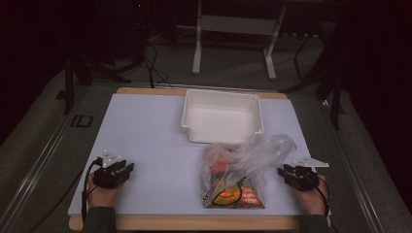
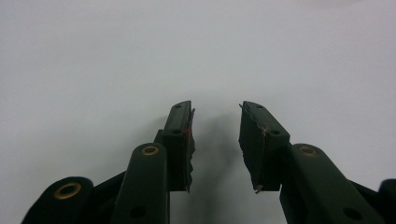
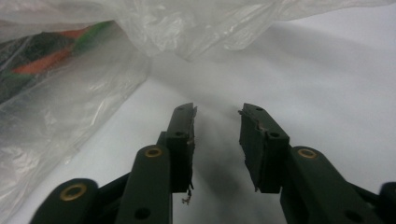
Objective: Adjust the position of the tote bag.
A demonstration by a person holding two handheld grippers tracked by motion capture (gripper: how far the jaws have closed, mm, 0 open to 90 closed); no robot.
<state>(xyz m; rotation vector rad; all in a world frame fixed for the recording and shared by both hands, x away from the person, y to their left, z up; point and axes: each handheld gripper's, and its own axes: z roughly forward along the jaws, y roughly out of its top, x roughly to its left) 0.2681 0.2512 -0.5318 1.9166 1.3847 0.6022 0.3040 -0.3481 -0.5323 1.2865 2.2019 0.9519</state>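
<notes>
A clear plastic bag (image 1: 243, 170) holding several orange and red snack packets lies on the white table top (image 1: 150, 131), near its front edge and right of centre. The bag's crinkled film (image 3: 70, 93) fills the left and top of the right gripper view. My right gripper (image 1: 284, 173) rests on the table just right of the bag, its jaws apart with nothing between them (image 3: 217, 114). My left gripper (image 1: 127, 167) sits at the front left of the table, far from the bag, jaws apart over bare white surface (image 2: 215, 109).
A white rectangular bin (image 1: 192, 119) stands at the back middle of the table, just behind the bag. Beyond the table are dark floor, cables and a metal stand (image 1: 197, 53). The person's hands hold both grippers at the front edge.
</notes>
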